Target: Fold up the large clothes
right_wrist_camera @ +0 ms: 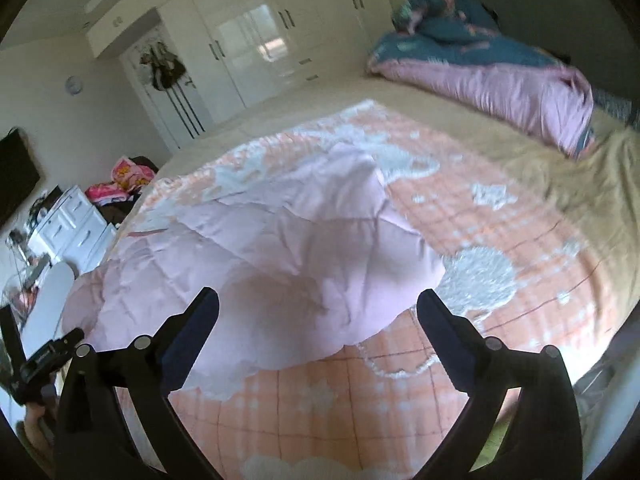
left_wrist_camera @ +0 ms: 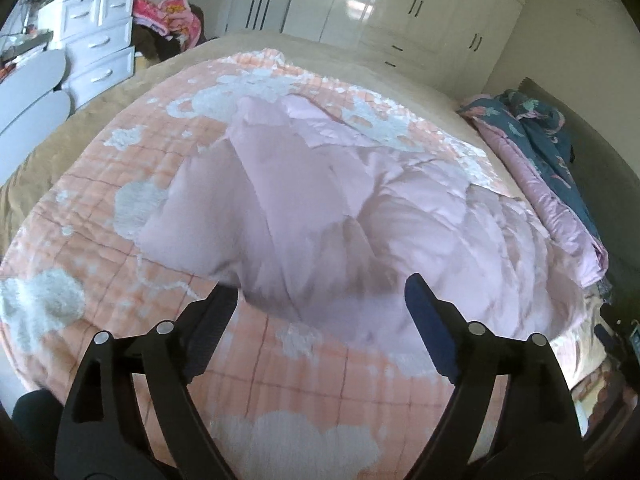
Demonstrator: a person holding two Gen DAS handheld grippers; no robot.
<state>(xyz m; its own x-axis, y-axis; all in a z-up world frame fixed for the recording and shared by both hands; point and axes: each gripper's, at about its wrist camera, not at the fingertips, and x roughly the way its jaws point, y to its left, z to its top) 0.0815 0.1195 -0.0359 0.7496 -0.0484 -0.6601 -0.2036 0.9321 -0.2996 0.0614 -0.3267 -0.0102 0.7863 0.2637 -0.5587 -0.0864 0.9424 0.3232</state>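
While both pairs of black two-finger tongs are standing spread wide at the near edge of the bed, nothing is lying between their blue-padded fingers.

Item 1. Left tongs [left_wrist_camera: 320, 300]: released, hanging over the coverlet, tips just short of the garment's near edge, not touching it.

Item 2. Right tongs [right_wrist_camera: 318, 312]: released likewise, tips framing the garment's near hem from above, pads clear of the fabric.

Item 3. Peach-and-white checked quilted coverlet with fluffy white cloud patches [left_wrist_camera: 280, 380]: lying flat across the bed, carrying the garment.

Item 4. Large pale pink quilted padded garment [left_wrist_camera: 320, 208]: resting in the middle of the coverlet, bunched and puffed, partly doubled over itself, free of both tongs. In the right wrist view the same garment [right_wrist_camera: 260, 248] is spreading toward the bed's left edge.

Item 5. Beige bed sheet [right_wrist_camera: 560, 184]: showing beyond and beside the coverlet.

Item 6. Rumpled teal floral duvet with pink lining [right_wrist_camera: 480, 72]: heaped at the head of the bed, well apart from the garment.

Item 7. White plastic chest of drawers [left_wrist_camera: 96, 44]: standing beside the bed, with a pink patterned blanket [left_wrist_camera: 168, 16] piled next to it.

Item 8. Glossy white wardrobe [left_wrist_camera: 400, 4]: lining the far wall.
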